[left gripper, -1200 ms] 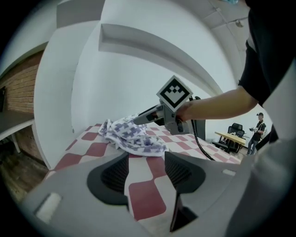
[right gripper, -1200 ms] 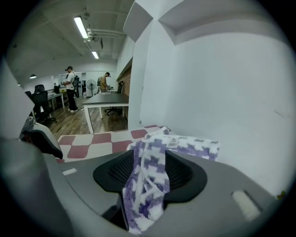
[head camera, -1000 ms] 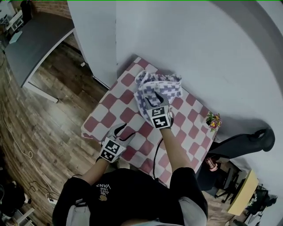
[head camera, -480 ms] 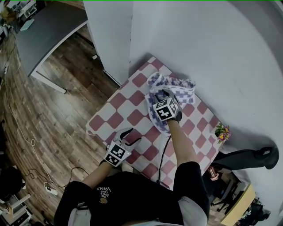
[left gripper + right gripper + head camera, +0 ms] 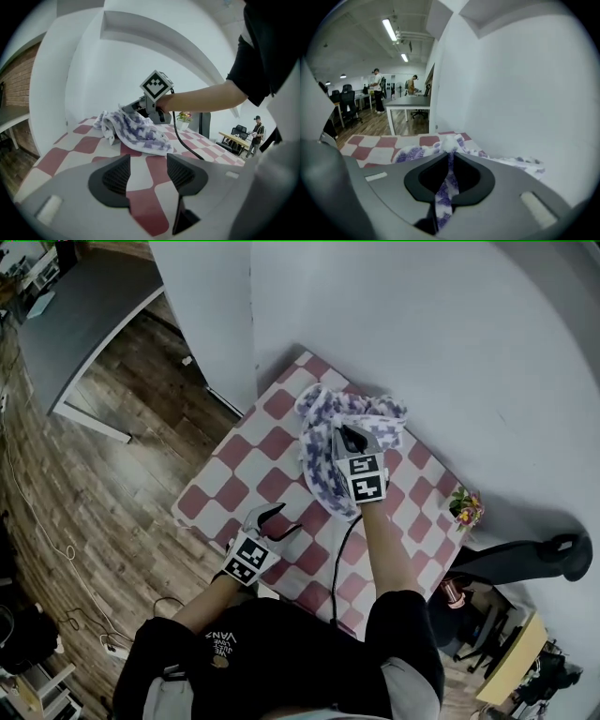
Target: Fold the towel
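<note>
A crumpled purple-and-white patterned towel (image 5: 339,427) lies at the far side of the red-and-white checked table (image 5: 234,488), close to the wall. My right gripper (image 5: 345,439) reaches into the heap. Its jaws have just been closing and now pinch a fold of the towel (image 5: 446,187), which runs up between the pads. My left gripper (image 5: 281,519) hovers open over the table's near part, apart from the towel (image 5: 133,131), with only checked cloth showing between its pads. The right gripper (image 5: 133,107) and its marker cube show behind the towel in the left gripper view.
A white wall runs right behind the towel. A small pot of flowers (image 5: 466,504) stands at the table's right end. A black cable (image 5: 339,559) trails across the table from the right gripper. A dark desk (image 5: 75,324) stands on the wood floor at left.
The right gripper's jaws have gone from open over the towel to shut on a fold of it. The left gripper has stayed near the table's front edge.
</note>
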{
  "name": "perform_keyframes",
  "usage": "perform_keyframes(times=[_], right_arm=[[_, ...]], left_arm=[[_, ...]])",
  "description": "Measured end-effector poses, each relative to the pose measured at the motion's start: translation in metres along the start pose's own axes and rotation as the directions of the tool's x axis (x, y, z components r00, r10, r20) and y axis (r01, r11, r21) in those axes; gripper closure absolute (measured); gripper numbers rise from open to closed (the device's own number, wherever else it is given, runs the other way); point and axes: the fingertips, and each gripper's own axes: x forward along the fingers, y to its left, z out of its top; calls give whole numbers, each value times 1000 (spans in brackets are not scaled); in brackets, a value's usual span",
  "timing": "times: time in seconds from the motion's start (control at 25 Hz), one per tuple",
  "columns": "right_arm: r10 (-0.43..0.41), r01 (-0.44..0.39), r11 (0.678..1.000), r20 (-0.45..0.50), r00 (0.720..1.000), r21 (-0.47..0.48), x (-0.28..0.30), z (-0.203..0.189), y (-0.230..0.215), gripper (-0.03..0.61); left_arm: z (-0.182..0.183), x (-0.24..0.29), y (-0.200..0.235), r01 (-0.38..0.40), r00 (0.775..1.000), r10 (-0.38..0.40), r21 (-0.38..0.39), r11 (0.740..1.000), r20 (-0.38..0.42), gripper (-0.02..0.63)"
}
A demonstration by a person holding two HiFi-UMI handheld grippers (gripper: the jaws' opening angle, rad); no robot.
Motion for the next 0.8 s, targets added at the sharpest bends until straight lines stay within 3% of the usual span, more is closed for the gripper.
perform_keyframes(times=[0.32, 0.4, 0.52, 0.64, 0.72, 0.8], right_arm=[[2, -48, 968, 184, 983, 245, -72, 1, -43, 541], [-10, -57, 955, 223, 975, 291, -88, -1, -54, 543], [-37, -53, 941, 256, 966, 334, -111, -6, -68, 546], [-74, -33, 929, 272, 959, 368, -132, -17, -84, 549], [-104, -16, 919, 280, 954, 394, -144, -25, -95, 549], [-133, 2, 907, 283, 950, 422, -156, -35, -105, 549]], left_arm=[[18, 47, -37, 105, 995, -104, 73, 992, -15, 394], [22, 59, -40, 91, 996, -91, 51, 995, -13, 392], [20, 76, -34, 27, 999, -27, 11, 1000, -38, 323], [21, 87, -40, 6, 998, 0, 120, 993, -55, 302], [24, 94, -52, 37, 998, -26, 192, 981, -56, 302], [23, 104, -64, 80, 995, -65, 215, 973, -76, 304]])
